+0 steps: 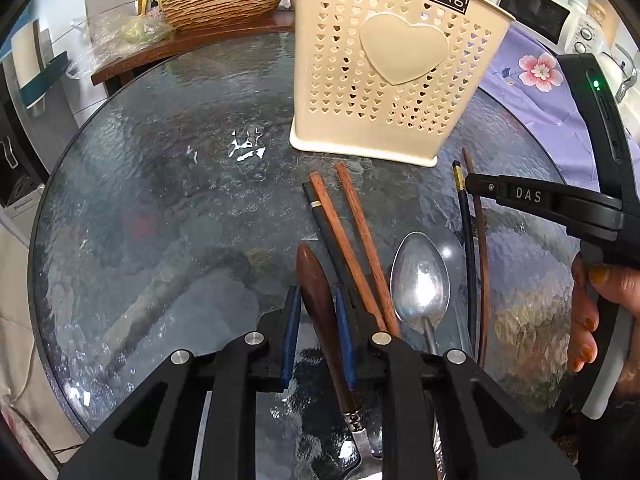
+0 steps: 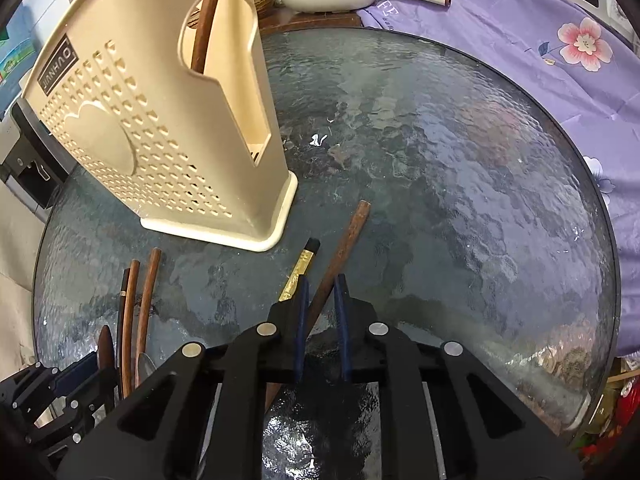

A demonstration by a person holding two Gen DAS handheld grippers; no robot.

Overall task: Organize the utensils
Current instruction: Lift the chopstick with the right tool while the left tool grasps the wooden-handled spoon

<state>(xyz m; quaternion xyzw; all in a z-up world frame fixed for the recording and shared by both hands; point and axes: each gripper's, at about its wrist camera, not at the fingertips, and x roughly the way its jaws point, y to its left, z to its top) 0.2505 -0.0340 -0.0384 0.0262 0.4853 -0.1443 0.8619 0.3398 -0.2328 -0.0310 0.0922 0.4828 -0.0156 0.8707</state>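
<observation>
Clamping a dark wooden-handled utensil [image 1: 320, 304], its far end cut off, the left gripper [image 1: 318, 332] matches the right gripper [image 2: 322, 320], closed on a brown chopstick [image 2: 340, 256].

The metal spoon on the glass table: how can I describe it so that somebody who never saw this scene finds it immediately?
Start at the cream holder with heart holes, standing on the round glass table. In front of it lie several utensils side by side. The spoon lies between two reddish chopsticks and a black and a dark brown stick; only it is shiny silver metal with an oval bowl.
</observation>
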